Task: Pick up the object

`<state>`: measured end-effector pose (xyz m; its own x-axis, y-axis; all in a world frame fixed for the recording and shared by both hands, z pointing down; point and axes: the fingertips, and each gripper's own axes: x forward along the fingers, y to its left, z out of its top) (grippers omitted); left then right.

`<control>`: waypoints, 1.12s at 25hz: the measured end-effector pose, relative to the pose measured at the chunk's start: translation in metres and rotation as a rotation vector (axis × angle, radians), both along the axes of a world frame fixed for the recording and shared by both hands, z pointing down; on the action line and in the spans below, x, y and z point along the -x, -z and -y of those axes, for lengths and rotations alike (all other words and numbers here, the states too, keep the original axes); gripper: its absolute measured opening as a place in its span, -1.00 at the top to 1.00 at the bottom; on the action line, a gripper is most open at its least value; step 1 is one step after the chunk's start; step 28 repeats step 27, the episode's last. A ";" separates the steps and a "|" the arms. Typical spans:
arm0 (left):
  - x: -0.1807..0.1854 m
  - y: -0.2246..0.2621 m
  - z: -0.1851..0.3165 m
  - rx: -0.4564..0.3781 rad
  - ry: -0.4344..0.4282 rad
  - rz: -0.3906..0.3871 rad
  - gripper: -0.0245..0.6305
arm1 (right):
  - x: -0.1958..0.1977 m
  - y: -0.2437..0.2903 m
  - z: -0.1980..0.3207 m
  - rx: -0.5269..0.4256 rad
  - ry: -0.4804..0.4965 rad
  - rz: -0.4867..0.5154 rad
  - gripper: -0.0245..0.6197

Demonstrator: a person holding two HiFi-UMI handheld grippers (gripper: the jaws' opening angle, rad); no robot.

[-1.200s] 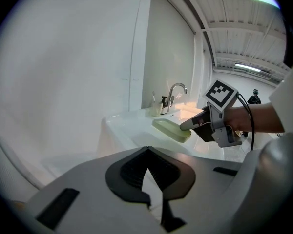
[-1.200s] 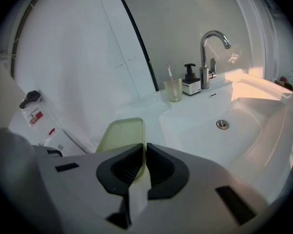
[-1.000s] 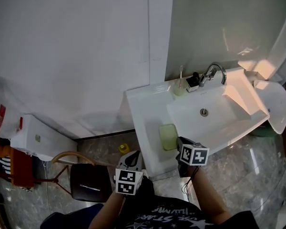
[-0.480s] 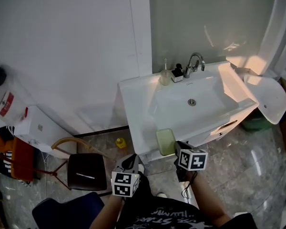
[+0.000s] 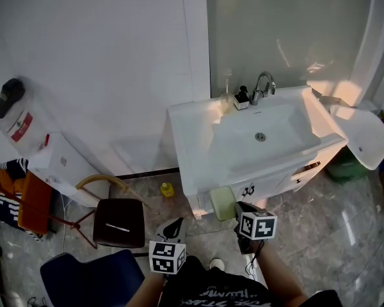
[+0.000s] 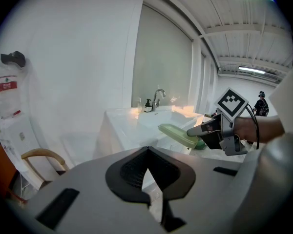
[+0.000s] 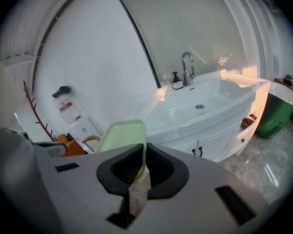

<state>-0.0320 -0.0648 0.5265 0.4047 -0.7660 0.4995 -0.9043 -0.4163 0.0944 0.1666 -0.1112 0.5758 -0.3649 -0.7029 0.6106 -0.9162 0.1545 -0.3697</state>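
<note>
The object is a pale green shallow dish (image 5: 223,203). My right gripper (image 5: 239,209) is shut on its near edge and holds it in the air in front of the sink cabinet, below the counter's front corner. In the right gripper view the dish (image 7: 121,135) stands up between the pads, with my right gripper (image 7: 140,165) closed on its rim. My left gripper (image 5: 175,226) hangs lower left over the floor, shut and with nothing in it. From the left gripper view (image 6: 145,165) the dish (image 6: 178,134) shows flat in the right gripper (image 6: 194,131).
A white washbasin (image 5: 179,123) with a faucet (image 5: 262,85) and soap bottles stands ahead. On the floor at left are a dark stool (image 5: 118,222), a blue seat (image 5: 89,279) and a small yellow thing (image 5: 168,189). A green bin (image 5: 344,165) stands at the right.
The dish was over the counter's front corner; now it hangs clear of the counter, in front of the cabinet. Both grippers and the view have drawn back from the basin.
</note>
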 end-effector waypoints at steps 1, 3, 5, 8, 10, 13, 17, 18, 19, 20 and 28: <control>0.001 -0.001 -0.003 0.002 0.001 -0.002 0.88 | -0.001 0.001 -0.002 -0.002 -0.001 -0.003 0.84; 0.002 -0.001 -0.007 0.003 -0.003 -0.005 0.88 | -0.001 0.002 -0.006 -0.005 -0.005 -0.008 0.84; 0.003 -0.001 -0.012 0.000 -0.014 -0.008 0.88 | 0.001 0.002 -0.011 -0.002 -0.011 -0.015 0.84; 0.009 0.000 -0.024 0.002 -0.029 -0.016 0.88 | 0.009 0.002 -0.024 0.004 -0.023 -0.029 0.84; 0.017 0.003 -0.036 0.006 -0.035 -0.026 0.88 | 0.019 0.006 -0.033 0.002 -0.031 -0.032 0.84; 0.032 0.007 -0.057 0.004 -0.051 -0.033 0.88 | 0.040 0.011 -0.054 -0.005 -0.035 -0.038 0.84; 0.054 0.007 -0.088 0.006 -0.072 -0.034 0.88 | 0.070 0.013 -0.091 -0.012 -0.029 -0.048 0.84; 0.057 0.007 -0.096 0.008 -0.082 -0.035 0.88 | 0.075 0.014 -0.101 -0.010 -0.032 -0.049 0.84; 0.060 0.008 -0.105 0.010 -0.093 -0.035 0.88 | 0.078 0.015 -0.112 -0.008 -0.036 -0.052 0.84; 0.063 0.008 -0.114 0.010 -0.103 -0.037 0.88 | 0.081 0.016 -0.123 -0.008 -0.040 -0.057 0.84; 0.081 -0.001 -0.191 0.026 -0.147 -0.058 0.88 | 0.094 0.012 -0.212 0.000 -0.080 -0.068 0.84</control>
